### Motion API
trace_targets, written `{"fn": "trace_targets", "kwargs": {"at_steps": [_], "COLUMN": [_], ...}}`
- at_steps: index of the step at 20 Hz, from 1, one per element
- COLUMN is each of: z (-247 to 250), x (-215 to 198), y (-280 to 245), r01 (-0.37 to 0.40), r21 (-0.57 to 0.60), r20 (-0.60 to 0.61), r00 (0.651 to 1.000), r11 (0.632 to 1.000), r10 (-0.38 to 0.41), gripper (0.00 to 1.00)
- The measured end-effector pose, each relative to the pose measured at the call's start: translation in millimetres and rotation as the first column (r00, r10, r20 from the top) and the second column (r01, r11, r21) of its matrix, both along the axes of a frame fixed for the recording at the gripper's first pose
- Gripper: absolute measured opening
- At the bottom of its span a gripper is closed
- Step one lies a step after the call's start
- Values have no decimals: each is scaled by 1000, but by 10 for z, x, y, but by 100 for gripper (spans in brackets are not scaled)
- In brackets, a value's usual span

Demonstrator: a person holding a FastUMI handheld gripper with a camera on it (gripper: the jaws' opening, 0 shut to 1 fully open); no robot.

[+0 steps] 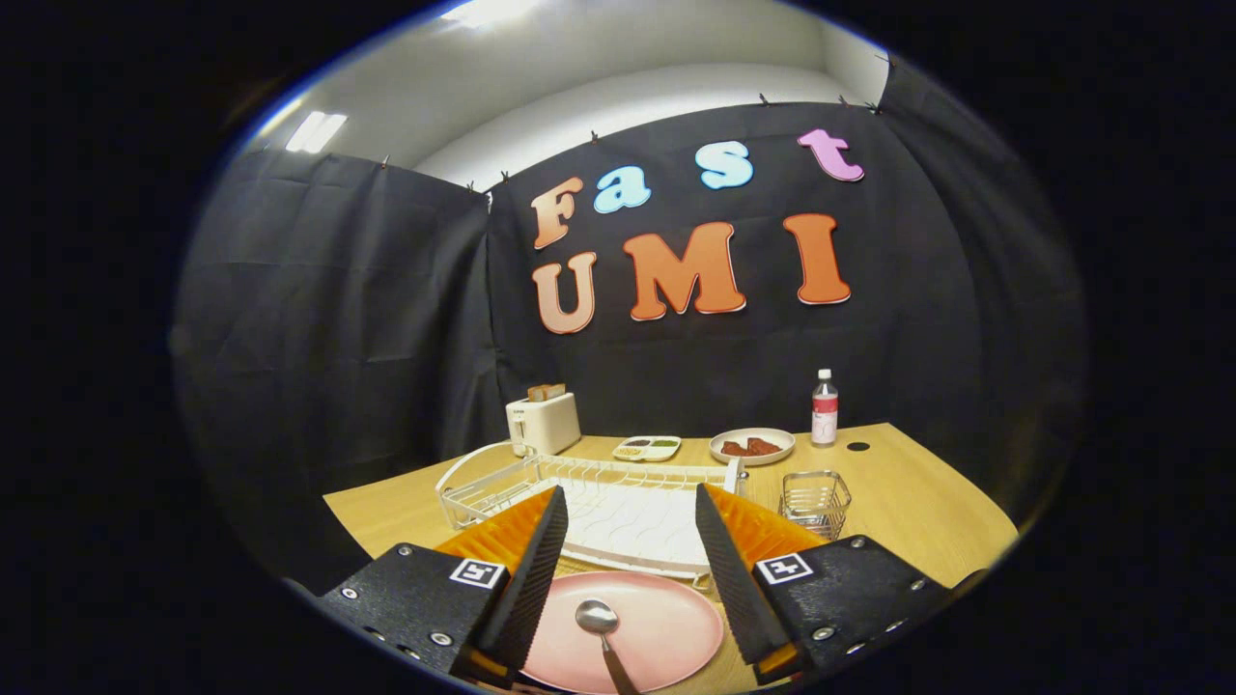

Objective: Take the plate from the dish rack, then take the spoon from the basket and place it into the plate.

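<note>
One spoon [603, 627] lies in one pink plate [628, 632] between my spread tool [628, 541] fingers, which grip nothing. Beyond on the worktop [917, 502]: one rack [599, 492], one basket [814, 502], one toaster [543, 422], one bottle [824, 408], two dishes.

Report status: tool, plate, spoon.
Tool open, holding nothing. Spoon lies in pink plate, between the fingers. Plate on table ahead of dish rack. Nothing in the way.
</note>
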State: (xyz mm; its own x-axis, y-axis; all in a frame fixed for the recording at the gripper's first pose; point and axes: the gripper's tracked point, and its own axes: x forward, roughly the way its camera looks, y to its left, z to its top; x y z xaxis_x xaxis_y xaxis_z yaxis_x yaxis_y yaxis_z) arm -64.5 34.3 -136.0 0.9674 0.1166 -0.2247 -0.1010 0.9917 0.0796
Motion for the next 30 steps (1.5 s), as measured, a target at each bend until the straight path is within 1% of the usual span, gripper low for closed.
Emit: {"fn": "trace_targets", "kwargs": {"at_steps": [2, 3, 6, 8, 11, 13, 16, 19, 21, 23, 30], "z": [182, 268, 537, 666, 766, 799, 776, 722, 693, 662, 626], "x": [64, 90, 134, 159, 156, 146, 176, 225, 243, 257, 261], "y": [-21, -38, -54, -85, -55, -67, 27, -29, -102, -96, 30], "r01": [48, 73, 130, 175, 196, 216, 205, 216, 238, 241, 205], "r21": [15, 5, -71, -110, -156, -156, -87, -55, -65, -79, -105], "r20": [43, 63, 152, 194, 226, 240, 261, 265, 265, 260, 252], "r00": [998, 995, 981, 969, 961, 955, 949, 944, 940, 942, 952], "r11": [999, 997, 989, 978, 968, 964, 975, 975, 969, 967, 973], "r10": [-49, -73, -118, -152, -158, -175, -176, -194, -213, -214, -173], "gripper": [84, 84, 90, 91, 92, 93, 93, 93, 93, 93, 93]}}
